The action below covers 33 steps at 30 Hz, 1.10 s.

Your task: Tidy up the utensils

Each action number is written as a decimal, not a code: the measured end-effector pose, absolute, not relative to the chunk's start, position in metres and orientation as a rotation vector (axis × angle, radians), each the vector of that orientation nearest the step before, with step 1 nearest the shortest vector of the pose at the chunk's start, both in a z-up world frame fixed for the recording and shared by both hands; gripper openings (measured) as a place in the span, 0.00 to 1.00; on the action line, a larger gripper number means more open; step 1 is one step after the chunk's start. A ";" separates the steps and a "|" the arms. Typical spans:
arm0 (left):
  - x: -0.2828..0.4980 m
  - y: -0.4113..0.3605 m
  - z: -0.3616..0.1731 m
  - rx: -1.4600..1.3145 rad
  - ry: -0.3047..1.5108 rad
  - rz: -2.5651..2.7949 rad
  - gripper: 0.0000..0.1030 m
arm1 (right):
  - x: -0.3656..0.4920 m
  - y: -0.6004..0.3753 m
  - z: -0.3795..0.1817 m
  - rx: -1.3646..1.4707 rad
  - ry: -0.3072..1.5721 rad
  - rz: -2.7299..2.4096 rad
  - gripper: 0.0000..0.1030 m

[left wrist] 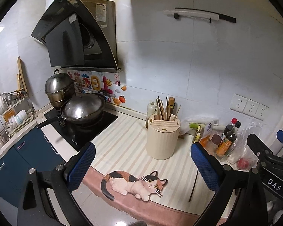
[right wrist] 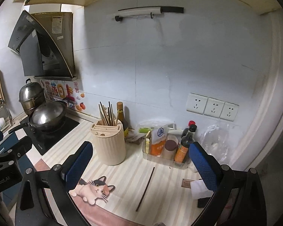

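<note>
One loose chopstick (right wrist: pixel 145 189) is lying flat on the striped mat (right wrist: pixel 122 180), apart from everything, w/ the cream utensil holder (right wrist: pixel 109 143) standing upright behind it and to the left; a bundle of chopsticks (right wrist: pixel 106 114) is already sitting in the holder's top slot. The condiment tray (right wrist: pixel 147 155) w/ bottles is sitting near the stick's far end. The right gripper (right wrist: pixel 140 169) is hovering above the stick, jaws spread wide, holding nothing. The left gripper (left wrist: pixel 141 165) is hovering nearer the holder, also spread and empty. Judged step: approach before pickup of the last stray utensil. Next move is calling for lowering the right gripper, aligning pads across the thin shaft approx. mid-length, closing, then lifting and tipping it upright into the slot.
</note>
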<state>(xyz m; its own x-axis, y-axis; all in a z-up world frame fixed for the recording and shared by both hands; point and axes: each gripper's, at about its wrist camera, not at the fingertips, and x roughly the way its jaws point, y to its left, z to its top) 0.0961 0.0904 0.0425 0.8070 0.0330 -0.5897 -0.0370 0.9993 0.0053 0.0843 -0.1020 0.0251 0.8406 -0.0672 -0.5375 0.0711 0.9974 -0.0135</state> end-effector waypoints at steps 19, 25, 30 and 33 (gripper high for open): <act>0.088 0.074 0.043 -0.014 0.686 0.091 1.00 | 0.083 -0.118 0.030 -0.005 0.595 -0.006 1.00; 0.089 0.072 0.044 -0.020 0.687 0.100 1.00 | 0.086 -0.118 0.029 -0.014 0.601 0.003 1.00; 0.088 0.070 0.043 -0.007 0.677 0.112 1.00 | 0.086 -0.118 0.029 -0.014 0.600 0.004 1.00; 0.087 0.069 0.043 -0.007 0.677 0.112 1.00 | 0.087 -0.118 0.029 -0.018 0.603 0.011 1.00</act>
<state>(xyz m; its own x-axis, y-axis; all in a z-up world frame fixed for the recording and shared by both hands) 0.0872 0.0691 0.0425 0.7736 0.1017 -0.6254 -0.1060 0.9939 0.0304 0.0874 -0.1176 0.0288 0.8235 0.0051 -0.5674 -0.0157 0.9998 -0.0137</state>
